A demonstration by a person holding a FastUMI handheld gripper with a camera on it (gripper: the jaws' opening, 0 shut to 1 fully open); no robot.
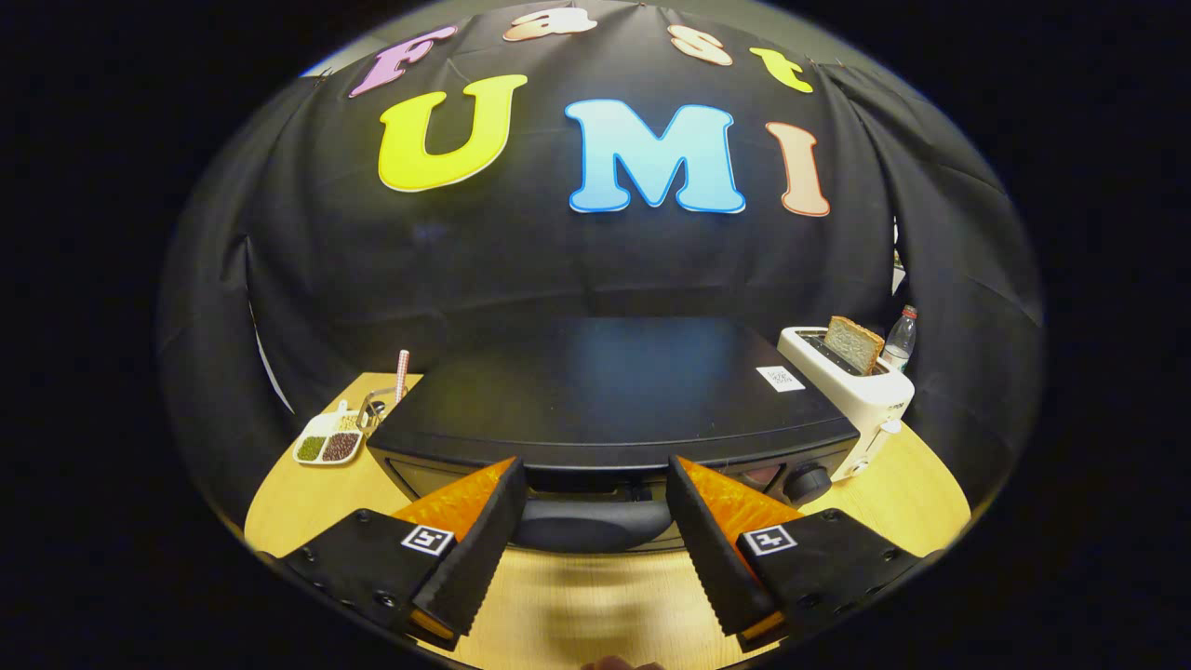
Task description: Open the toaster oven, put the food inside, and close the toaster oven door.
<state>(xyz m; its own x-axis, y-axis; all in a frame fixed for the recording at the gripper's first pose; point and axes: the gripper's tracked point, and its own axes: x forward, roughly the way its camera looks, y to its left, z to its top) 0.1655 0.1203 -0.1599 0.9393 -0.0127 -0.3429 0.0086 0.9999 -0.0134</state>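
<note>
On the table (307, 507), left to right: a divided dish of beans (327, 445), the black toaster oven (614, 409) with its door shut, and a white toaster holding bread (851, 372). The tool (595, 507) is spread wide, fingers flanking the oven's handle (591, 526) without pressing it. Closing too shallowly could let the handle slip; the food to load I cannot identify.

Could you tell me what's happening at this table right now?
A person is bringing a hand-held gripper up to the toaster oven. Its fingers are open on either side of the door handle, apparently not yet pressing on it. The door looks shut. Off to the right, a white toaster holds a slice of bread.
</note>
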